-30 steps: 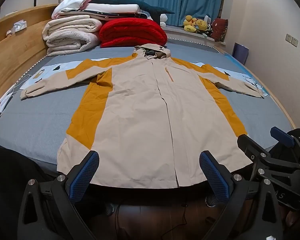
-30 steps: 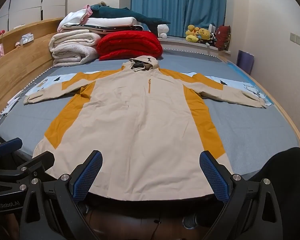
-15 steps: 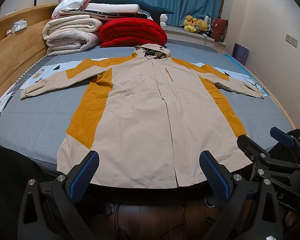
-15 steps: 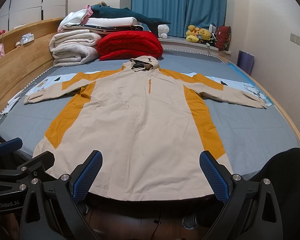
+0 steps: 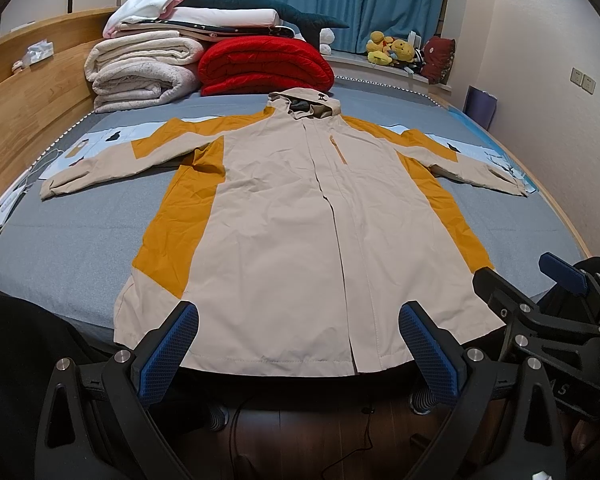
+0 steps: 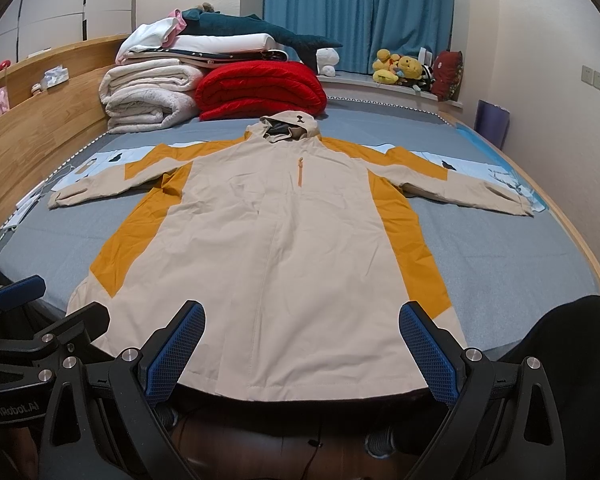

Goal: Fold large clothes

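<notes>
You have a beige and mustard hooded jacket spread flat, front up, on the grey-blue bed, its hood pointing to the far end and its hem lying at the near edge. Both sleeves are stretched straight out, the left sleeve toward the wooden bed frame and the right sleeve toward the wall side. Your left claw hangs just short of the hem with its blue pads spread wide apart, gripping nothing and not touching the cloth. Your right claw sits beside it at the same near edge, its pads likewise wide apart and holding nothing; in the left view it shows at the right margin. At the far end of the bed, behind the hood, lie a folded red quilt and, to its left, a stack of rolled white blankets with more folded bedding on top. Yellow plush toys sit on the sill below the blue curtain. Dark wooden floor shows beneath the claws.
</notes>
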`<control>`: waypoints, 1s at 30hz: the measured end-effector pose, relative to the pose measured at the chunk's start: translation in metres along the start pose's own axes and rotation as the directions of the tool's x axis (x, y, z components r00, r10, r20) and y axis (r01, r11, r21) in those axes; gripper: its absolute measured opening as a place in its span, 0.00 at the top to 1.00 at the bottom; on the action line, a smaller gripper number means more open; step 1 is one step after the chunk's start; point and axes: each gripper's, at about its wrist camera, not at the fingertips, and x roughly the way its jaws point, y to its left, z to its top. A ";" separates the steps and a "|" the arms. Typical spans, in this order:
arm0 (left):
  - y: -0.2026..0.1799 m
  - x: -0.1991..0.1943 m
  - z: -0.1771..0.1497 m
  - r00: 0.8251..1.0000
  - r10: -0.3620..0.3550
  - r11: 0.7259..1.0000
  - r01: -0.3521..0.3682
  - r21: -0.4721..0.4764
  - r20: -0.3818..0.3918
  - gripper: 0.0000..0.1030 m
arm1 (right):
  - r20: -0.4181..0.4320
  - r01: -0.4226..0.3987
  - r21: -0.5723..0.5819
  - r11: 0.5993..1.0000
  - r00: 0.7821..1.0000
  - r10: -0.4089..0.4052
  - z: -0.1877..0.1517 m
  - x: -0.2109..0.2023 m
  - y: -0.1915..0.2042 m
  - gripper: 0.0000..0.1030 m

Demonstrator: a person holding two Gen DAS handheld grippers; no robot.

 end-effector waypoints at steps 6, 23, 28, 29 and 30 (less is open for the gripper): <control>-0.004 -0.006 0.002 1.000 -0.019 1.000 0.019 0.012 -0.010 0.23 | -0.002 -0.014 0.011 1.000 1.000 0.014 0.000 -0.002 0.003 0.06; 0.023 -0.004 0.055 0.987 0.052 0.998 -0.054 0.010 0.152 0.57 | 0.051 -0.077 -0.010 0.997 0.996 0.077 0.043 -0.007 0.001 0.08; 0.039 0.011 0.103 0.977 0.069 0.997 -0.072 0.010 0.200 0.56 | 0.092 -0.095 -0.020 0.995 0.991 0.096 0.092 0.007 0.002 0.10; 0.042 0.015 0.115 0.971 0.076 0.996 -0.083 0.020 0.226 0.56 | 0.091 -0.103 -0.014 0.995 0.990 0.104 0.103 0.015 0.001 0.15; 0.045 0.019 0.126 0.968 0.077 0.996 -0.086 0.028 0.238 0.56 | 0.088 -0.107 -0.007 0.994 0.990 0.107 0.112 0.021 0.000 0.17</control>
